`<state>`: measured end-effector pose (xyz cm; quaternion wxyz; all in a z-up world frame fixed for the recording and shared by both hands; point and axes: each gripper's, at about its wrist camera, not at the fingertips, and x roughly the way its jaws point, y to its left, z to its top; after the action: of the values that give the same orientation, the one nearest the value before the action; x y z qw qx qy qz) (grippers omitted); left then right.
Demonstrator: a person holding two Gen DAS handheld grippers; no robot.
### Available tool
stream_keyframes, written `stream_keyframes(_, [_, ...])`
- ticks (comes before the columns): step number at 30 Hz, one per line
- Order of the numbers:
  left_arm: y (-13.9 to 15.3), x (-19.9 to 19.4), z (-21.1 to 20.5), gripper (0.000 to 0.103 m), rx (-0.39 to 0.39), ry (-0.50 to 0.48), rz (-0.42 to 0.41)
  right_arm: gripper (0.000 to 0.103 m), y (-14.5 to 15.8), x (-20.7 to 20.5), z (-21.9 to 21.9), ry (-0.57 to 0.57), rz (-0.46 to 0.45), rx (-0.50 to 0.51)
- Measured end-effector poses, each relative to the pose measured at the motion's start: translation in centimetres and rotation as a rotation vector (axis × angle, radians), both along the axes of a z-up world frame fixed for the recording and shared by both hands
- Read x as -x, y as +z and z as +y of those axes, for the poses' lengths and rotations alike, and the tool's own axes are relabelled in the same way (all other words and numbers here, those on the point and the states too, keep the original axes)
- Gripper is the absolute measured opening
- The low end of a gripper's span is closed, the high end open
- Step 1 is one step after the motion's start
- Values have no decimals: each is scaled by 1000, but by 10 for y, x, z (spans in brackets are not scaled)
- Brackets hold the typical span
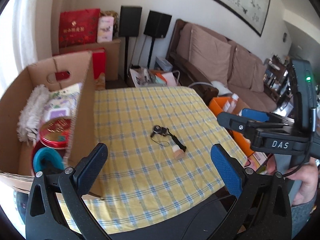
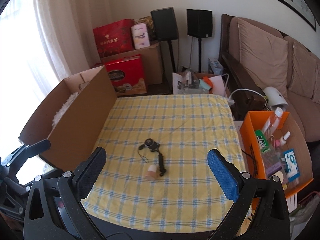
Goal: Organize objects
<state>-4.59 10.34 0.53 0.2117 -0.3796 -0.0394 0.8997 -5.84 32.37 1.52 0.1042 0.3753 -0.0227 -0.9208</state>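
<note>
Both your grippers are empty w/ jaws spread wide: left gripper point(image 1: 160, 166), right gripper point(image 2: 157, 168). Two items remain on the yellow-and-blue checked cloth surface point(image 2: 180, 120): a small black camera-like gadget w/ cord strap point(image 2: 150, 144) and a small beige cylindrical bottle w/ white cap point(image 2: 151, 172). Both lie ahead of the right jaws, roughly centred between them, bottle nearer. The strap tip sits just beside the bottle, maybe touching. Risk: grab one and the cord drags or rolls the other off the cloth. The big brown cardboard box point(image 1: 84, 104), left of the left jaws, is already crowded, so a drop could bounce out.
</note>
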Motion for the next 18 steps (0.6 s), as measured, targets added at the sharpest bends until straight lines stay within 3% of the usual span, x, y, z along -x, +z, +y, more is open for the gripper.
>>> stream_keyframes(18, [-35,9,58,102,27,-50,3,102,-28,7,43,-93,-37,-6])
